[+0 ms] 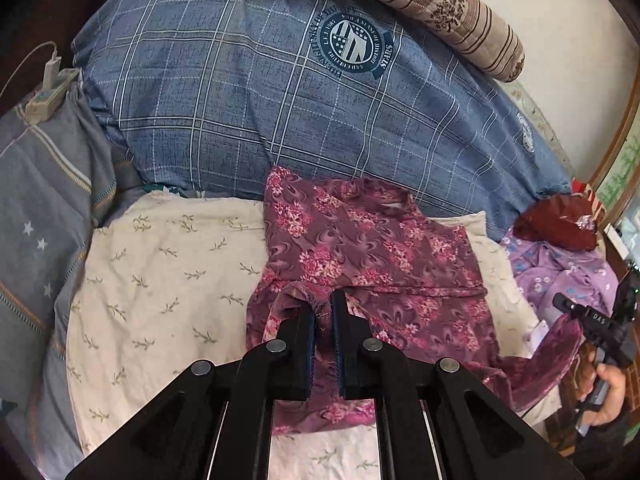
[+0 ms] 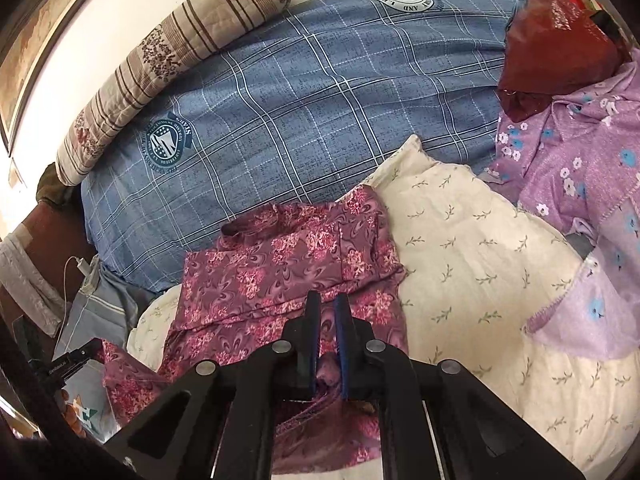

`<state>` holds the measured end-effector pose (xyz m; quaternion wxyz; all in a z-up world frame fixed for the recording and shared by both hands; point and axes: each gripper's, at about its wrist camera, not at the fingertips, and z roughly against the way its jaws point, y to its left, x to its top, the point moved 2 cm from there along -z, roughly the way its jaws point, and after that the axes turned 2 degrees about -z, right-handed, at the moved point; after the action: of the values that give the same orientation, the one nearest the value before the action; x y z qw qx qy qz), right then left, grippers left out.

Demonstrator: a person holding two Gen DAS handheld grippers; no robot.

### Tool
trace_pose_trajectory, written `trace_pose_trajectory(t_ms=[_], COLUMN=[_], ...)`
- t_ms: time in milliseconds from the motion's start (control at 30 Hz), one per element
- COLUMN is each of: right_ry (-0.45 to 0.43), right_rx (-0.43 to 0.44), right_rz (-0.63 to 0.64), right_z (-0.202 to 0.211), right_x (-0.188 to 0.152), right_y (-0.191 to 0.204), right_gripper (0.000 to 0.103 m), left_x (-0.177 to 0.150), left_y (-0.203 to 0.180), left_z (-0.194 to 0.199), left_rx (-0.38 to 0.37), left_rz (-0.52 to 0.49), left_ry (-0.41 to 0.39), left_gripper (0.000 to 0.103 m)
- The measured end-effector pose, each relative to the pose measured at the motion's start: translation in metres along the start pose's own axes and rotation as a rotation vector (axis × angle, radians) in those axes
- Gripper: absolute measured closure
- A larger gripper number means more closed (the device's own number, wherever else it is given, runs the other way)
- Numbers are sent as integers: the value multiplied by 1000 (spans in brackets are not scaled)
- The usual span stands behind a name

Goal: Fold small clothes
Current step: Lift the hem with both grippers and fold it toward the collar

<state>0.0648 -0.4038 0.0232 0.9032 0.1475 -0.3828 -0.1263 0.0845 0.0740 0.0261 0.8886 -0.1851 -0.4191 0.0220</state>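
Lying on the cream sheet (image 1: pixel 168 280) with the leaf-sprig print, the maroon floral garment (image 1: pixel 360 256) serves as the reference for all positions given below. Its upper part rests flat against the lower edge of the blue plaid duvet (image 1: pixel 248 92), which rises directly behind it; a striped bolster (image 1: pixel 452 4) lies along the far side of that duvet, well apart from the garment. The left gripper (image 1: pixel 323 304) is clamped on the near edge of the garment: a fold of the fabric is pinched between its nearly closed blue-lined jaws and lifted slightly off the sheet. The right gripper (image 2: pixel 329 308) is likewise closed to a narrow gap on another portion of the near edge, with bunched cloth visible between its jaws. In the left wrist view, the right gripper appears at the right of the garment, held by a hand (image 1: pixel 608 396), with a strip of the maroon fabric trailing from its tip. To the right of the garment, beyond a stretch of bare sheet, lies a lilac flowered garment (image 2: pixel 580 200), with a dark red bag (image 2: pixel 560 40) resting at its far end. To the left of the garment, past the sheet edge, sits a grey-blue striped pillow (image 1: pixel 44 208), and a white power strip (image 1: pixel 50 92) with a plugged-in charger lies at that pillow's far end.
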Motion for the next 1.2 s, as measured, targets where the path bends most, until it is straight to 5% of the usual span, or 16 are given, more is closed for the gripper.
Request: trace_pose_trajectory(t_ms=[467,1200], right_ry=[2,49], right_rx=[-68,-185], right_rz=[21,76], right_z=[-52,-172], right_x=[43,111], right_y=[5,-2], right_gripper=[98,99], left_x=[42,127], left_y=[5,27], left_z=[-42,-174], left_rx=[69,143], left_rz=[1,59], left_ry=[-6,46], left_gripper=[97,97])
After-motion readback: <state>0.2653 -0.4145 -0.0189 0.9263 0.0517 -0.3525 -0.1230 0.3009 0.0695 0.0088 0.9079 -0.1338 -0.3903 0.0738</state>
